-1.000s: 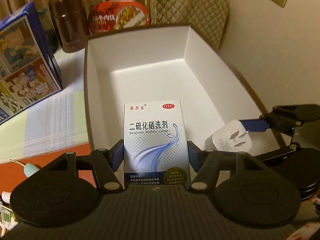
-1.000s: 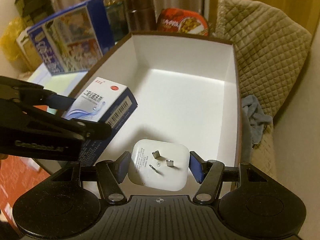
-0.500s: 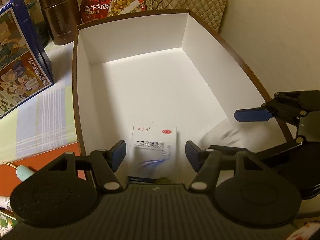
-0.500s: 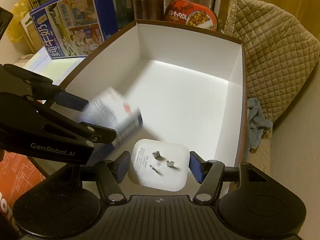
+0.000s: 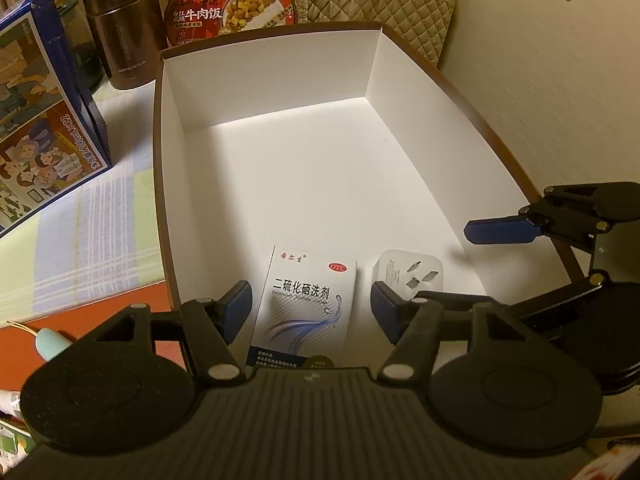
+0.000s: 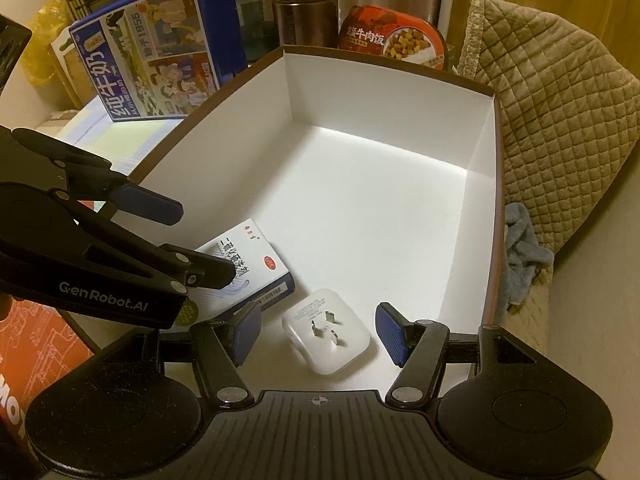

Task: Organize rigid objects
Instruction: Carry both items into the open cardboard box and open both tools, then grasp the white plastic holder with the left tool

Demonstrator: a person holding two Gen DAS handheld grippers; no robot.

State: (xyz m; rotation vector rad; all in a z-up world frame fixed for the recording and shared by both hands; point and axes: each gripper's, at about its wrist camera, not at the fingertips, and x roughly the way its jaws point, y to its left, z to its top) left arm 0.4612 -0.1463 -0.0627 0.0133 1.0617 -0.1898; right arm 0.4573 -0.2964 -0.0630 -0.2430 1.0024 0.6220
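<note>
Left wrist view: the left gripper point(image 5: 308, 310) is seen with its jaws spread and nothing clamped; a gap is visible between each blue pad and the medicine box point(image 5: 306, 308), which lies flat on the white floor of the open cardboard box point(image 5: 420, 76), at its near end. Just to the right of the medicine box, apart from it, the white plug adapter point(image 5: 408, 272) is found lying with its metal prongs facing up. Further right, the right gripper point(image 5: 520, 256) is seen from the side above the adapter.

In the right wrist view the right gripper point(image 6: 318, 330) is likewise held wide apart, the plug adapter point(image 6: 326, 332) resting on the floor between the pads with clear space on both sides. The medicine box point(image 6: 248, 272) is seen to its left, partly covered by the left gripper point(image 6: 192, 240).

Outside the cardboard box point(image 6: 376, 80), a blue milk carton point(image 5: 36, 132) is placed at the left, a brown flask point(image 5: 120, 28) and a red beef-rice meal tray point(image 5: 232, 10) at the far end, and a quilted cushion point(image 6: 560, 92) at the right, with a blue cloth point(image 6: 524, 248) beneath it.
</note>
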